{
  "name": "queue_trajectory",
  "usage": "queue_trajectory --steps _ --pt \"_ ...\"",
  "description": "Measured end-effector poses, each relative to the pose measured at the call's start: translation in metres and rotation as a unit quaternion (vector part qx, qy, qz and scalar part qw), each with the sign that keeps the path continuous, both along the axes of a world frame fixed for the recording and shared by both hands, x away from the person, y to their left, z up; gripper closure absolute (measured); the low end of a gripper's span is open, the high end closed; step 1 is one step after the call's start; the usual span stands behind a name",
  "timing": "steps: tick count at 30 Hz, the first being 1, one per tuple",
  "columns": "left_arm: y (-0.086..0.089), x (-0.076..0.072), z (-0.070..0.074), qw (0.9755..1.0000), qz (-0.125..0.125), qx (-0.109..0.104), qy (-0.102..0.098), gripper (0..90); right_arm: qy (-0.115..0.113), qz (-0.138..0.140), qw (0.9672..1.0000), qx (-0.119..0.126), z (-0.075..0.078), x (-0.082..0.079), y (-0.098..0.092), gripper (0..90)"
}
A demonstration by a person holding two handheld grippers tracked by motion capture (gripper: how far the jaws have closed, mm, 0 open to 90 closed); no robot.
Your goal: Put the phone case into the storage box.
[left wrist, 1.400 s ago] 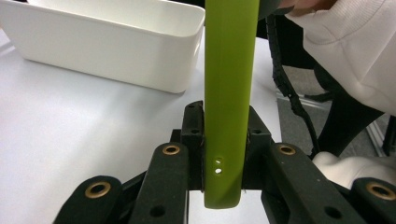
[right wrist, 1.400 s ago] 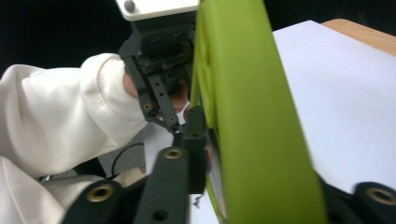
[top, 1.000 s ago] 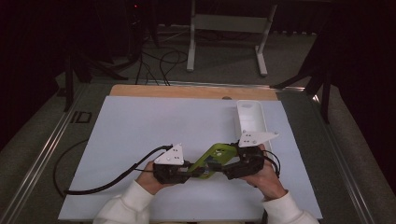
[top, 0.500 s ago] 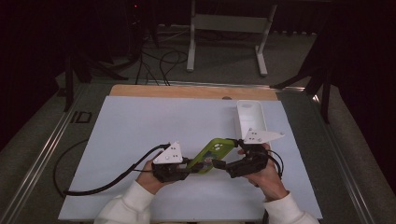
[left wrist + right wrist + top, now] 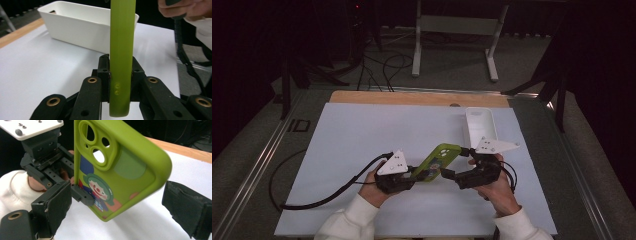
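A green phone case (image 5: 439, 159) with a cartoon clown print is held on edge above the white mat (image 5: 362, 135). My left gripper (image 5: 414, 175) is shut on its lower end; in the left gripper view the pads clamp both sides of the case (image 5: 122, 50). My right gripper (image 5: 452, 172) faces it from the right. Its jaws have just been opening and now stand wide, the case (image 5: 125, 177) between the pads (image 5: 187, 207) without touching them. The left gripper (image 5: 80, 192) shows beyond the case.
A white rectangular bin (image 5: 479, 125) stands on the mat just behind the right hand, also seen as the bin (image 5: 75, 27). A black cable (image 5: 327, 195) trails left from the left gripper. A wooden table edge (image 5: 412, 97) runs along the back.
The right gripper's jaws have spread apart and let go of the case. Both hands have stayed in place, and the left gripper still holds the case.
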State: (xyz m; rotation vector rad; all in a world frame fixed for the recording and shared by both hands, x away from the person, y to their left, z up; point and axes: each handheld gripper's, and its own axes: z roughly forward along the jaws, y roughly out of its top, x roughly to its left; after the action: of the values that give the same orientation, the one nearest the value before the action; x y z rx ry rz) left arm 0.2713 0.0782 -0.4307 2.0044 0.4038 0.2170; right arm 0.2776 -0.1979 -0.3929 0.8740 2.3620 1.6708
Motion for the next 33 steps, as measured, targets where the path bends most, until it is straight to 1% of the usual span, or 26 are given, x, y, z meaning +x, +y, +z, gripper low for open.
queue_trajectory --steps 2,8,15,19,21,27,31,33 --pt "0.000 0.000 0.000 1.0000 0.004 0.000 -0.001 77.7 0.001 -0.004 1.0000 0.004 0.000 0.000 0.000 8.8" --pt "-0.001 -0.001 0.000 0.9997 0.024 0.000 -0.009 77.7 -0.001 -0.015 0.9999 0.002 0.001 -0.001 0.003 8.8" --pt "-0.001 -0.002 0.000 0.9988 0.046 -0.003 -0.017 77.7 0.000 -0.023 0.9997 0.003 0.002 -0.002 0.006 8.7" --pt "-0.002 -0.003 0.000 0.9983 0.054 -0.003 -0.020 77.7 0.001 -0.030 0.9995 0.005 0.003 -0.002 0.007 8.7" --pt "-0.002 -0.003 0.000 0.9978 0.061 -0.001 -0.025 77.7 0.001 -0.032 0.9995 0.007 0.003 -0.002 0.007 8.7" --pt "-0.003 -0.004 0.000 0.9963 0.078 -0.004 -0.035 77.7 0.004 -0.043 0.9990 0.015 0.005 -0.001 0.009 8.7" --pt "-0.003 -0.005 0.000 0.9946 0.094 -0.009 -0.043 77.7 0.007 -0.049 0.9985 0.022 0.006 0.000 0.010 8.7" --pt "-0.003 -0.006 0.000 0.9942 0.097 -0.010 -0.045 77.7 0.009 -0.052 0.9983 0.024 0.006 0.000 0.010 8.8"
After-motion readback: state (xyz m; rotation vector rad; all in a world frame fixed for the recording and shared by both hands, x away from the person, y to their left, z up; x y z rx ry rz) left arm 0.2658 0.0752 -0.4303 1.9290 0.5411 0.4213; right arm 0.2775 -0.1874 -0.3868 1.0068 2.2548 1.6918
